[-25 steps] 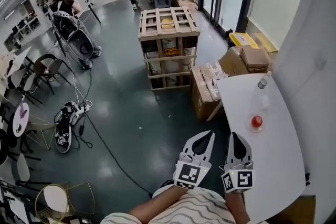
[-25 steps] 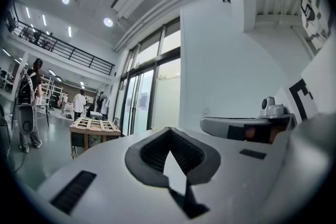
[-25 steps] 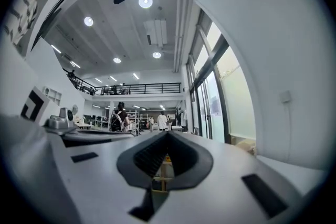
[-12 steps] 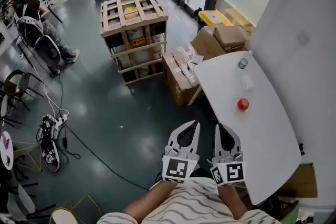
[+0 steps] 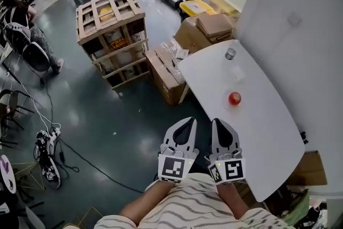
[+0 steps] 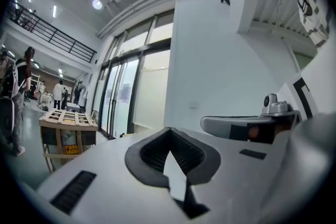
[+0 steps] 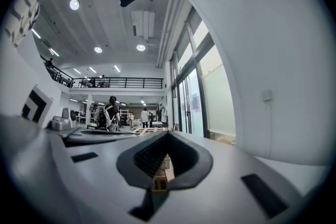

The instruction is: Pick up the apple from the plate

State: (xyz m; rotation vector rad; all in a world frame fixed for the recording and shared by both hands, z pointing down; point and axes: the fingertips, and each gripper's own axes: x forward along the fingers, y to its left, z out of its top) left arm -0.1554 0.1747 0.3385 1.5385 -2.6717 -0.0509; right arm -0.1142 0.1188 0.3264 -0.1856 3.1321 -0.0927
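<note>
The left gripper [image 5: 185, 126] and right gripper [image 5: 220, 126] hover side by side at the near edge of the table [image 5: 268, 131], jaws pressed together on nothing. The apple [image 5: 235, 98] sits mid-table, well ahead of them. Its plate cannot be made out against the white top.

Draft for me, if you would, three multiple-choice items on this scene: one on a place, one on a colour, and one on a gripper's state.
1. Where is the apple? A on the wooden crate; B on the white table; C on the floor.
2. What colour is it? A green; B yellow; C red.
3. How do the jaws of the left gripper stand? A shut, empty; B shut on the apple; C wide apart.
Key: 1 B, it rests on the table's top; 2 C, it shows red in the head view; 3 A, the tips meet with nothing between them.
</note>
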